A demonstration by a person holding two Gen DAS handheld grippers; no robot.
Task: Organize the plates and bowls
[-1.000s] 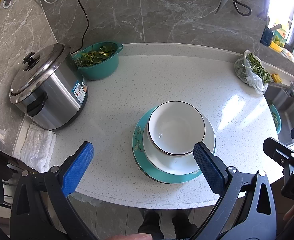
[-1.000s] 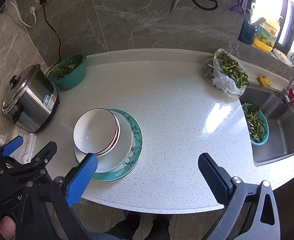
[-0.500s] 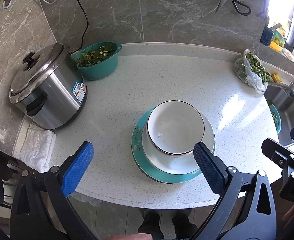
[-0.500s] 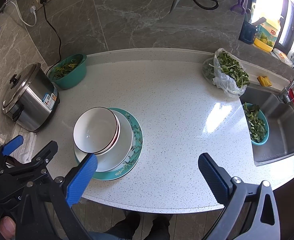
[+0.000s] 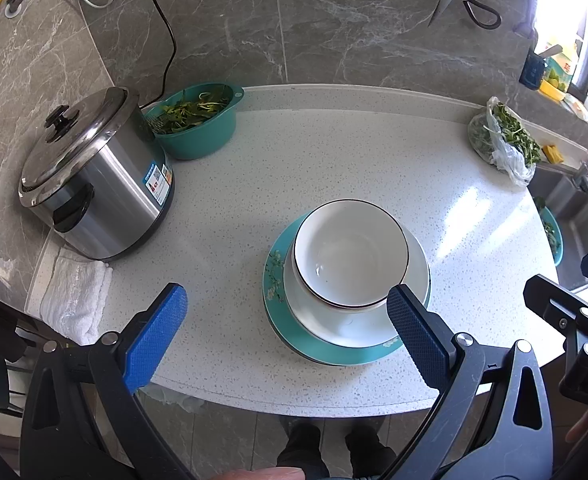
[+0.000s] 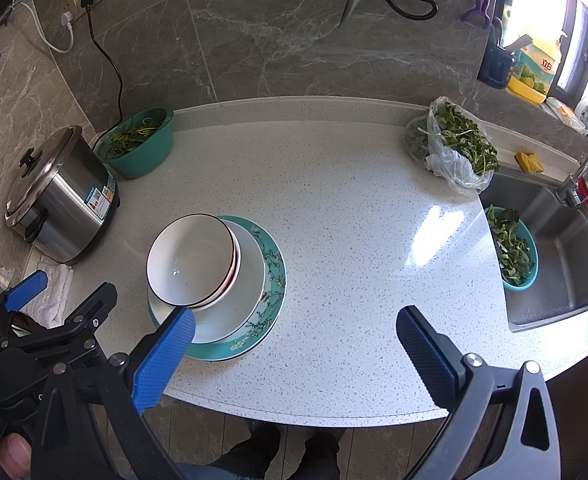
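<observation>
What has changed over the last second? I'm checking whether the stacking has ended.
Nothing visibly changed. The bowls sit stacked on the white plate and teal plate. Left gripper and right gripper stay open above the counter's near edge, holding nothing.

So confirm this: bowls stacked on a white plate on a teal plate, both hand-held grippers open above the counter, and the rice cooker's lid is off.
One error: the rice cooker has its lid on, as the left wrist view shows. The rest holds: bowls on the white plate on the teal plate, left hand-held gripper and right hand-held gripper open.
</observation>
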